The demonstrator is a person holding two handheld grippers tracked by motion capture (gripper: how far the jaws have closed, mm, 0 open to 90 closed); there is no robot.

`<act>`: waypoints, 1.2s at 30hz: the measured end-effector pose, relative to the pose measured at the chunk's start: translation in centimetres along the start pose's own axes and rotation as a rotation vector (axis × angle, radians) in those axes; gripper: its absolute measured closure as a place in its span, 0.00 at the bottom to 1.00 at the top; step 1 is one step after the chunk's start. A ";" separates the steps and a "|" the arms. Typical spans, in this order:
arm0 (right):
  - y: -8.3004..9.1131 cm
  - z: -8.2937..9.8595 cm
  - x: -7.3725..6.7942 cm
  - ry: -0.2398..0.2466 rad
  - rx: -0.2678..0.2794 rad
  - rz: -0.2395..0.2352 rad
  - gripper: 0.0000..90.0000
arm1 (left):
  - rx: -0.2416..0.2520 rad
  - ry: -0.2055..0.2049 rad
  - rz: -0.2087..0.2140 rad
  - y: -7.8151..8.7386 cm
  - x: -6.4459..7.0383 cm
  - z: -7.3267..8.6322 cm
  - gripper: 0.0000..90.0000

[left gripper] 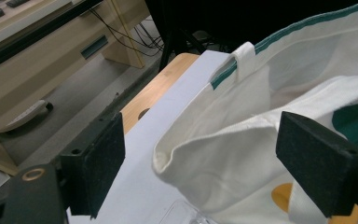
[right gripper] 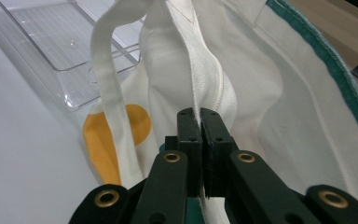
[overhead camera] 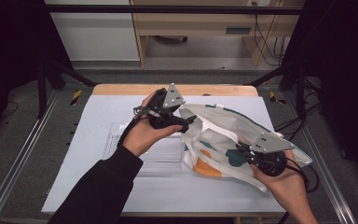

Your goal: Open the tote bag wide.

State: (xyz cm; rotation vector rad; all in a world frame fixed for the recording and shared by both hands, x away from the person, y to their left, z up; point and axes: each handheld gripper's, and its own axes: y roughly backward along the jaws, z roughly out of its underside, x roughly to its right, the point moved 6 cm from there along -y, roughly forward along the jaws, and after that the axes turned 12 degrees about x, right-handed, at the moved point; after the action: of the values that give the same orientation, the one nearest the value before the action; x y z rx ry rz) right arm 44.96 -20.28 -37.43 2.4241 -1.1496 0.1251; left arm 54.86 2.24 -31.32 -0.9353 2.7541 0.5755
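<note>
two grippers work a white bag (overhead camera: 223,140) at centre right of the high view, on the table (overhead camera: 88,186). right gripper (right gripper: 200,122) clamped tight on a fold of the bag's rim. left gripper (left gripper: 200,158) jaws wide apart, bag's edge between them, untouched. clear tray (overhead camera: 163,154) lies partly under the bag.

We take this for a lab: black curtains (overhead camera: 9,51) hang at nine and three o'clock, metal rails (overhead camera: 14,163) flank our bench (overhead camera: 98,196), cables (overhead camera: 268,42) trail at one o'clock.
</note>
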 end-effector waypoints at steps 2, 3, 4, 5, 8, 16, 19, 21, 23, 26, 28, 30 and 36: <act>0.1 0.1 -0.3 0.002 0.004 -0.004 0.98 | -0.005 0.000 -0.001 -0.5 0.0 -0.2 0.15; 0.1 0.2 -0.6 0.002 0.007 -0.007 0.98 | -0.002 0.001 -0.001 -0.7 0.0 -0.3 0.15; 0.1 0.2 -0.6 0.002 0.007 -0.007 0.98 | -0.002 0.001 -0.001 -0.7 0.0 -0.3 0.15; 0.2 0.4 -0.9 0.002 0.010 -0.007 0.98 | 0.004 0.002 0.002 -1.1 0.1 -0.6 0.15; 0.3 0.6 -1.3 -0.006 0.019 0.007 0.98 | 0.007 -0.007 0.013 -1.5 0.2 -1.0 0.15; 0.6 1.3 -2.8 0.008 0.021 0.021 0.98 | 0.000 -0.003 0.054 -2.6 1.0 -1.3 0.22; 0.4 1.4 -3.1 0.021 0.015 0.022 0.98 | -0.022 -0.002 0.078 -3.0 1.3 -1.1 0.26; 0.2 1.3 -3.2 0.020 0.014 0.021 0.98 | -0.031 -0.013 0.091 -3.4 1.5 -1.3 0.29; 0.1 1.2 -3.1 0.019 0.017 0.020 0.98 | -0.043 -0.024 0.106 -3.7 1.6 -1.3 0.32; 0.1 1.2 -3.1 0.017 0.017 0.019 0.98 | -0.068 -0.058 0.123 -4.5 1.6 -1.6 0.37; 0.1 1.3 -3.4 0.024 0.019 0.014 0.98 | -0.077 -0.060 0.153 -5.5 2.0 -2.0 0.39; 0.1 1.4 -3.8 0.027 0.018 0.006 0.98 | -0.083 -0.069 0.160 -5.9 2.2 -2.2 0.40; 0.2 1.8 -4.5 0.026 0.020 -0.012 0.98 | -0.133 -0.095 0.183 -7.7 2.7 -2.4 0.45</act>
State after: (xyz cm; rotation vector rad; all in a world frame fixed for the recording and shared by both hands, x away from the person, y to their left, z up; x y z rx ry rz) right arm 41.72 -17.98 -40.12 2.4388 -1.1277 0.1649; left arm 57.37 -5.87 -32.22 -0.6657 2.7604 0.8194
